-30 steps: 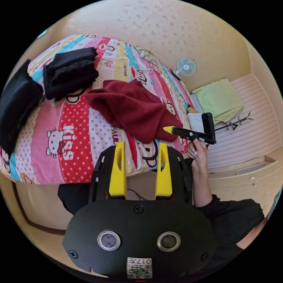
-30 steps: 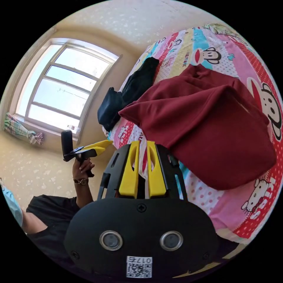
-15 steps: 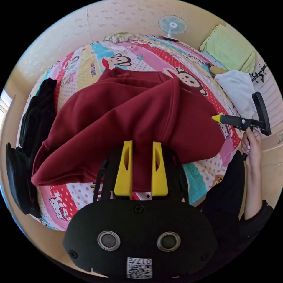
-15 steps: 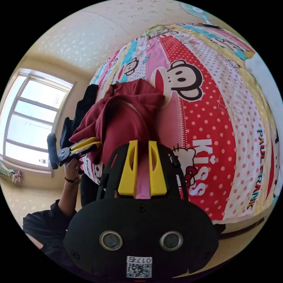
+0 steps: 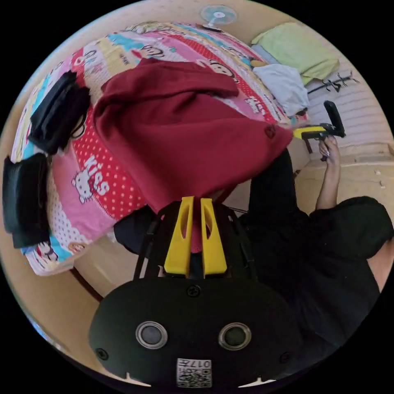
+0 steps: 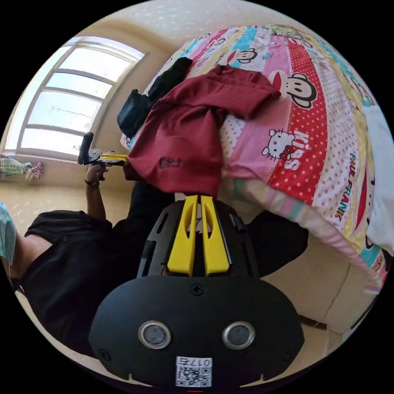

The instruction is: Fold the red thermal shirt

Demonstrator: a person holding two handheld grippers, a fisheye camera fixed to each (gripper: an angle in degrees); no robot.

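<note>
red thermal shirt (image 5: pixel 180 127) is being held up at the near edge of the bed (image 5: pixel 88 180), w/ its far part lying on the cartoon-print bedspread and its near part hanging off the edge twd the person (image 5: pixel 340 250). a bottom edge of the shirt is being pinched by the left gripper (image 5: pixel 196 199), fingers (image 5: pixel 179 234) nearly pressed together w/ red cloth betw them. in the right gripper view the right gripper (image 6: pixel 196 197) is being seen w/ fingers (image 6: pixel 184 238) closed on another bottom edge of the shirt, cloth caught at the tips. the shirt is being stretched betw the 2 grippers; in the left gripper view the right gripper is being seen at the shirt's far corner, held in a hand (image 5: pixel 330 150). dark folded clothes (image 5: pixel 57 111) are being seen on the bed beside the shirt. a white cloth (image 5: pixel 283 84) and a green cloth (image 5: pixel 295 47) are being seen past the bed's far end, a fan (image 5: pixel 217 14) nr the wall. a window (image 6: pixel 61 102) is being seen in the right gripper view.
</note>
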